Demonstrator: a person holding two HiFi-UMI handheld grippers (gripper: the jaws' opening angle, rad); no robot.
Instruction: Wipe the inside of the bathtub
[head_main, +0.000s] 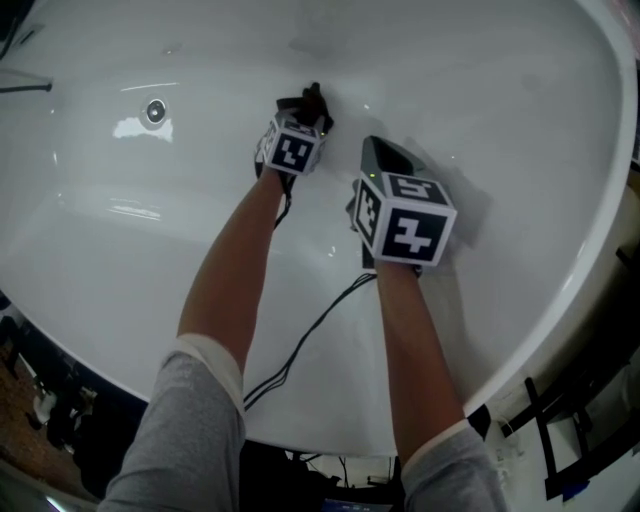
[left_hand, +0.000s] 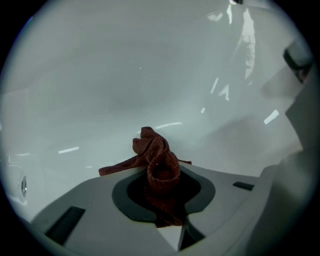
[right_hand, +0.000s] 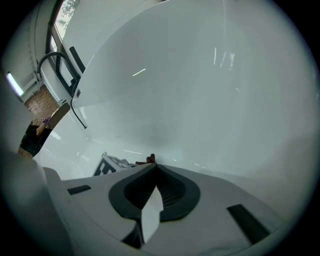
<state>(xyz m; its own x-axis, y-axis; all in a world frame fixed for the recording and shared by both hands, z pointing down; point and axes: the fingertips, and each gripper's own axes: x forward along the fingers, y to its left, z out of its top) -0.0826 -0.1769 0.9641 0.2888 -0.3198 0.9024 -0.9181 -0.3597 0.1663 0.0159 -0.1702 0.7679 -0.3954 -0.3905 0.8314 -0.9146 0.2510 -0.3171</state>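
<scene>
Dark red cloth (left_hand: 159, 167), one piece, is bunched and clamped between the jaws of the left gripper (left_hand: 162, 195), with a loop and loose folds standing up past the jaw tips. In the head view the cloth (head_main: 308, 103) sits at the tip of the left gripper (head_main: 310, 112), against the floor of the one white bathtub (head_main: 450, 60), near the middle of the basin.

Two grippers are in the tub, each carrying one marker cube: the left cube (head_main: 292, 150) and the larger-looking right cube (head_main: 405, 218). The right gripper (right_hand: 152, 172) has its jaws brought together at the tips with nothing between them; it lies just beside the left one, lower on the tub's near wall (right_hand: 200, 90). From the right gripper view, the left cube (right_hand: 112, 165) and a scrap of red show just past the jaw tips.

Two bare forearms reach down and forward into the basin, the left arm (head_main: 235, 270) stretched further than the right arm (head_main: 410, 340), both in grey sleeves with pale cuffs. One round metal fitting (head_main: 155, 111) sits in the tub wall to the left. A black cable (head_main: 310, 335) trails back between the arms over the near rim.
</scene>
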